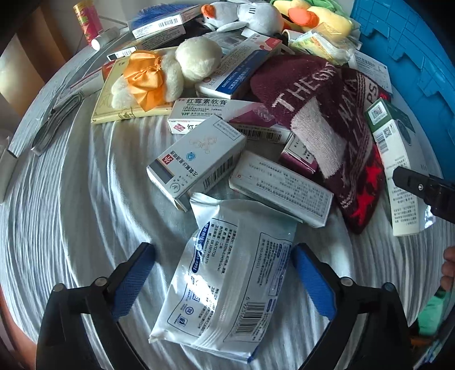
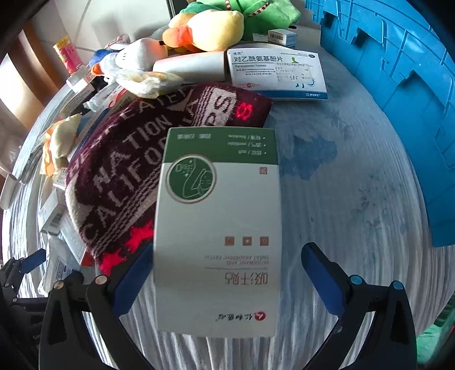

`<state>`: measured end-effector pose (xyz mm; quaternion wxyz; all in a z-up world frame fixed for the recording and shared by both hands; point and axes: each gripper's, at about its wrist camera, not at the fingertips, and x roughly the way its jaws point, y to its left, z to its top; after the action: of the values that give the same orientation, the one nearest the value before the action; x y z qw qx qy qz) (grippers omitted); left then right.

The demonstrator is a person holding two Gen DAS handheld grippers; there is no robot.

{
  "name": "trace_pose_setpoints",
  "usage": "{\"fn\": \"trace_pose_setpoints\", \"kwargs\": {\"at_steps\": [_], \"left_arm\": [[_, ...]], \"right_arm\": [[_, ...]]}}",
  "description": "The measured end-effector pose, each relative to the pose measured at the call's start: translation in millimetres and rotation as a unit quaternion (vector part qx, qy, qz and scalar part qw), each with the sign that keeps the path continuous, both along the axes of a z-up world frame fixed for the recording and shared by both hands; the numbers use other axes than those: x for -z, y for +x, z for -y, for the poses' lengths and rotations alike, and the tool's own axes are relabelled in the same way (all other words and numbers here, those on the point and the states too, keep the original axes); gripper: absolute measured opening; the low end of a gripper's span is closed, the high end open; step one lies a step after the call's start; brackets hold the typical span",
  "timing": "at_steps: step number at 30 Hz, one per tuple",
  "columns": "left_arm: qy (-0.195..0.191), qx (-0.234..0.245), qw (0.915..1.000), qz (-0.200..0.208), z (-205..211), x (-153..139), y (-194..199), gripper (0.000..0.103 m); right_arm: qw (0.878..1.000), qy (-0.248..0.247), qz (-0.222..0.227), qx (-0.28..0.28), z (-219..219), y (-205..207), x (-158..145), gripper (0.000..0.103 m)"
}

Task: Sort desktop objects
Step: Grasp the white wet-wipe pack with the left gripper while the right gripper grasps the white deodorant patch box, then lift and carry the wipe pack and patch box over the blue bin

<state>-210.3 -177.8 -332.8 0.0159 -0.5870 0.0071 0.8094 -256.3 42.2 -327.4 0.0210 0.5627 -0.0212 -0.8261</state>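
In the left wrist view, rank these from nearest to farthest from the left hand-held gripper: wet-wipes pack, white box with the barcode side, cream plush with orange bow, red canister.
1. wet-wipes pack, between the left hand-held gripper fingers.
2. white box, just beyond, mid-table.
3. cream plush, farther back, left of centre.
4. red canister, far left edge.

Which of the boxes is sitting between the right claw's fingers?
The green-and-white sweat-patch box, lying between the open right claw, beside the maroon towel; the other boxes lie farther off.

I see a table point(image 1: 71, 199) under a pale ribbed cloth, daylight glaring across it; behind, a white wall point(image 2: 48, 25) and perhaps brown wooden furniture point(image 1: 17, 54).
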Motion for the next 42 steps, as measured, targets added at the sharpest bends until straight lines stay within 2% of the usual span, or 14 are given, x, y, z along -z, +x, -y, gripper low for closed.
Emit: {"fn": "trace_pose_setpoints", "kwargs": {"at_steps": [4,8,12,14,17,26,28,30,34,37,39,42], "left_arm": [[-0.001,-0.006,1.0000,0.005,1.9,-4.5,2.0,0.100],[-0.001,-0.011,0.9999,0.010,3.8,-9.0,3.9,0.077],[-0.002,-0.017,0.9998,0.014,5.7,-13.5,5.7,0.072],[-0.002,-0.016,0.9998,0.014,4.8,-15.9,3.9,0.064],[-0.007,-0.013,0.9998,0.011,4.4,-18.8,-0.3,0.060],[-0.006,-0.017,0.9998,-0.010,6.1,-34.5,-15.0,0.056],[-0.006,-0.017,0.9997,-0.018,2.1,-29.9,-11.5,0.056],[-0.004,-0.018,0.9994,-0.028,-2.7,-39.6,-23.6,0.056],[-0.003,-0.019,0.9989,-0.043,11.9,-35.8,-2.3,0.056],[-0.001,-0.020,0.9982,-0.056,14.8,-47.6,-0.9,0.056],[0.001,-0.022,0.9976,-0.066,1.8,-57.6,12.0,0.056],[0.004,-0.023,0.9965,-0.080,7.3,-68.9,5.1,0.056]], "right_arm": [[1.000,-0.009,-0.003,0.003,-0.3,-4.3,1.1,0.103],[1.000,-0.013,-0.002,0.004,1.7,-6.1,2.2,0.103],[1.000,-0.015,0.013,0.005,4.1,-7.1,8.5,0.103],[1.000,-0.005,0.025,0.008,7.3,-7.2,13.3,0.103],[1.000,0.004,0.020,0.010,9.3,-4.6,11.8,0.077],[1.000,0.012,0.001,0.004,10.9,10.2,-8.3,0.075],[1.000,0.013,-0.005,0.002,11.8,13.4,-14.8,0.075],[1.000,0.014,-0.010,0.000,12.7,16.6,-21.4,0.076],[1.000,0.013,-0.020,-0.006,9.0,22.2,-32.6,0.075],[0.999,0.012,-0.029,-0.014,8.5,25.3,-43.5,0.076],[0.999,0.012,-0.035,-0.019,8.5,26.3,-51.4,0.075],[0.999,0.012,-0.045,-0.027,8.8,28.1,-64.2,0.076]]}}
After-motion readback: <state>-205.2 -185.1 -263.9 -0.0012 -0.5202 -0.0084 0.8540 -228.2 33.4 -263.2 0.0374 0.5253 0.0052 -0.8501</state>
